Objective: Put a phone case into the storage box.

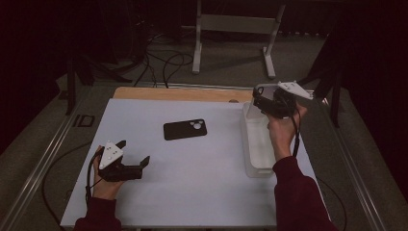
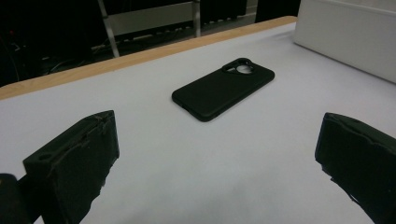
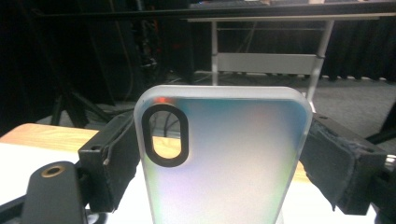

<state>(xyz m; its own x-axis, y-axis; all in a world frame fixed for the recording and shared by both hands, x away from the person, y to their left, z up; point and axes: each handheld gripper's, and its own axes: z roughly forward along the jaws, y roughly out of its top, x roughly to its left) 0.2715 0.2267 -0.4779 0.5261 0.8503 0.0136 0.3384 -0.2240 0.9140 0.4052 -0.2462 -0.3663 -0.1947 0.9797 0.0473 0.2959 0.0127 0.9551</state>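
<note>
Frosted phone case (image 3: pixel 224 158) | clamped between right gripper (image 3: pixel 224 154) jaws, probably above bin (image 1: pixel 257 139) | left gripper (image 1: pixel 132 153) spread

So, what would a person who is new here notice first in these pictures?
Probably the frosted translucent phone case, clamped upright between the jaws of the right tool, above the far end of the white bin. Next comes the black phone case, lying flat in the middle of the white table. The left tool waits open near the front left.
</note>
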